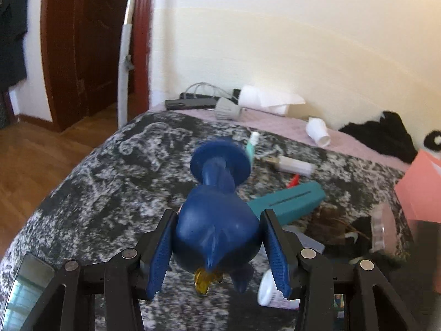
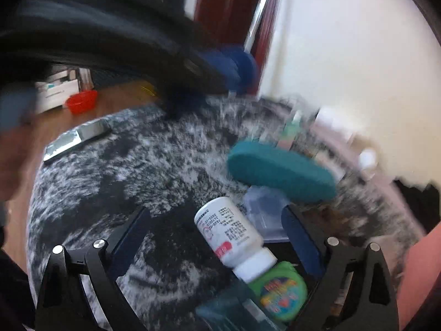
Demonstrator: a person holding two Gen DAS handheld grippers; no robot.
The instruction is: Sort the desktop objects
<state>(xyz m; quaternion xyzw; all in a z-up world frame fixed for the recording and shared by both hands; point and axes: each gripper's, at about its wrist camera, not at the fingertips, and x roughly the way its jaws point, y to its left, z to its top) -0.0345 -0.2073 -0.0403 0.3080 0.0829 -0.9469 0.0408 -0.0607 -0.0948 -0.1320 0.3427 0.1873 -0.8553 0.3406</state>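
Note:
My left gripper (image 1: 217,218) is shut on a dark blue toy figure (image 1: 217,229) with a round disc base (image 1: 220,160), held above the black-and-white marbled table (image 1: 110,187). It also shows in the right wrist view as a blurred blue shape (image 2: 234,66) under the left gripper's dark body. My right gripper (image 2: 217,220) is open above the table, and a white pill bottle (image 2: 231,234) lies between its fingers, untouched. A teal case (image 2: 281,171) lies just beyond the bottle; it also shows in the left wrist view (image 1: 292,201).
A green round tin (image 2: 284,292) and a clear plastic box (image 2: 264,212) lie near the bottle. A phone (image 2: 77,138) lies at the table's left edge. A white tube (image 1: 295,165), paper cup (image 1: 318,132), tissue roll (image 1: 261,98) and pink box (image 1: 421,182) sit farther back.

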